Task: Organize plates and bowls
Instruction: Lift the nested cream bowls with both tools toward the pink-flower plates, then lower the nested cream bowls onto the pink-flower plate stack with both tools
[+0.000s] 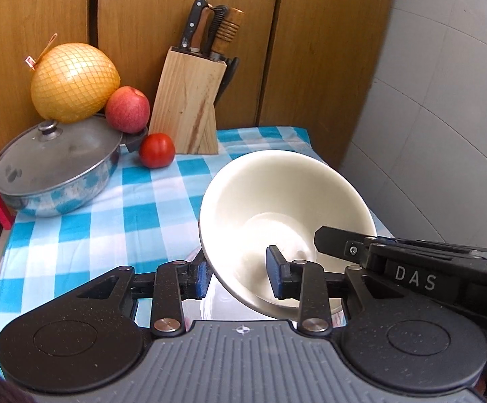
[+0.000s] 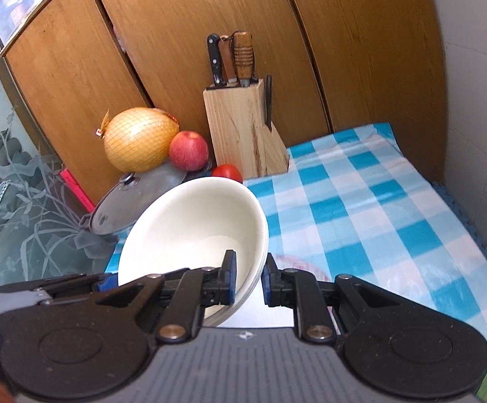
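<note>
Your open room is the right half of the bench (image 2: 377,201), bare checked cloth up to the wall. To the left the way is blocked: pot (image 1: 51,174), pomelo (image 1: 73,82), apple (image 1: 127,109), tomato (image 1: 157,150) and knife block (image 1: 189,107) crowd the cupboard doors (image 2: 176,50).

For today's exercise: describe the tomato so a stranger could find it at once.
Start at the wooden knife block by the cupboard doors. At its foot, on the checked cloth, sits the tomato. It is smaller, redder and shinier than the apple above it.
</note>
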Demonstrator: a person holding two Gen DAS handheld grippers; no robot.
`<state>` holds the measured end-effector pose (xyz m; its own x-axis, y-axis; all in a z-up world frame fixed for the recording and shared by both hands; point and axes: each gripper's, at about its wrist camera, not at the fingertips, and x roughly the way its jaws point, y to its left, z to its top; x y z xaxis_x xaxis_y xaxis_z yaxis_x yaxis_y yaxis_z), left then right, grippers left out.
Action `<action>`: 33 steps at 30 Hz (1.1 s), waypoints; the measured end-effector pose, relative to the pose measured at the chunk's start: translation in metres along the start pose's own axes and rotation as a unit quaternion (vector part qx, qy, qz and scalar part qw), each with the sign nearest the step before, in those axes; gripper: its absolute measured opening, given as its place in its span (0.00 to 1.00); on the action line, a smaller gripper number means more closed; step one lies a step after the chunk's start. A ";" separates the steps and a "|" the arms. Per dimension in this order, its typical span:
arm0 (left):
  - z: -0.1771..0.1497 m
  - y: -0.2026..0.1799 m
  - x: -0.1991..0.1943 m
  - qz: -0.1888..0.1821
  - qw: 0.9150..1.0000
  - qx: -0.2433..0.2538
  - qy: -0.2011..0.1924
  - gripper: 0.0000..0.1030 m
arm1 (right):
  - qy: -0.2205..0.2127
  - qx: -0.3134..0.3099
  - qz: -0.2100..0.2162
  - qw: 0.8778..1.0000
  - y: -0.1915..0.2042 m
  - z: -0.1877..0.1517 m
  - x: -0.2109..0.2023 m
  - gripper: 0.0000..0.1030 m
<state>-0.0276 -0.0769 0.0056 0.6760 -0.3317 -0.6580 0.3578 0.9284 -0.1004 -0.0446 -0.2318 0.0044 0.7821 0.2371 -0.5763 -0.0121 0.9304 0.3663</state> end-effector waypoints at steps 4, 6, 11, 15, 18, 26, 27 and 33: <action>-0.013 -0.005 -0.006 -0.003 1.000 0.006 0.003 0.40 | 0.002 0.002 0.003 1.000 -0.001 -0.010 -0.009 0.16; -0.019 -0.006 -0.005 0.000 1.000 0.002 0.012 0.40 | 0.006 0.002 0.002 1.000 -0.002 -0.016 -0.011 0.16; -0.030 -0.006 0.008 0.009 0.999 0.000 0.039 0.39 | 0.032 0.005 -0.005 0.999 -0.007 -0.028 -0.002 0.16; -0.033 -0.004 0.015 0.008 0.999 0.003 0.049 0.42 | 0.039 0.004 -0.013 0.999 -0.007 -0.031 0.003 0.17; -0.033 -0.006 0.022 0.010 0.999 0.010 0.051 0.49 | 0.040 0.004 -0.018 0.999 -0.007 -0.031 0.008 0.17; -0.031 0.000 0.050 0.003 0.997 0.005 0.083 0.43 | 0.065 0.020 -0.026 0.997 -0.020 -0.030 0.033 0.17; -0.031 -0.001 0.051 0.006 0.996 0.008 0.084 0.43 | 0.068 0.018 -0.029 0.997 -0.020 -0.030 0.035 0.17; -0.031 -0.004 0.057 0.009 0.996 0.013 0.088 0.42 | 0.077 0.019 -0.034 0.996 -0.025 -0.031 0.043 0.17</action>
<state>-0.0106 -0.0943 -0.0550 0.5602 -0.2786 -0.7801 0.3655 0.9283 -0.0691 -0.0298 -0.2360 -0.0521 0.6750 0.2176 -0.7050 0.0624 0.9352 0.3485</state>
